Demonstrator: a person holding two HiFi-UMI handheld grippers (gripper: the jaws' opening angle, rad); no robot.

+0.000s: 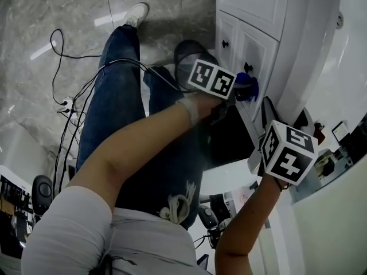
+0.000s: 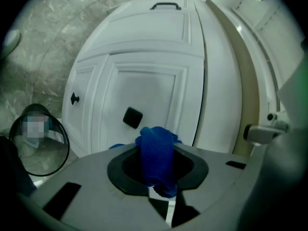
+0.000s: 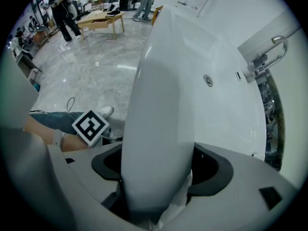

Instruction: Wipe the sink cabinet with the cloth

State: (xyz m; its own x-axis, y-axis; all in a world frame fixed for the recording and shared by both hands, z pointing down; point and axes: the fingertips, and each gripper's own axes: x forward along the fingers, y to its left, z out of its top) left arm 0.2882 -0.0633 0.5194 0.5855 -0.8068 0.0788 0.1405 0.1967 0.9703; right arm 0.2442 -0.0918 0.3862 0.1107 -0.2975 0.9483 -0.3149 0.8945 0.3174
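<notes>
Left gripper view, left claw grasping cloth at cabinet door; right claw gripping sink rim

The blue cloth, bunched into an upright fold and pinched in the left gripper, sits close before the white panelled sink cabinet, its black knob at the cloth's 11 o'clock.

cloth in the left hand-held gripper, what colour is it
The cloth is blue, best seen in the left gripper view.
</notes>
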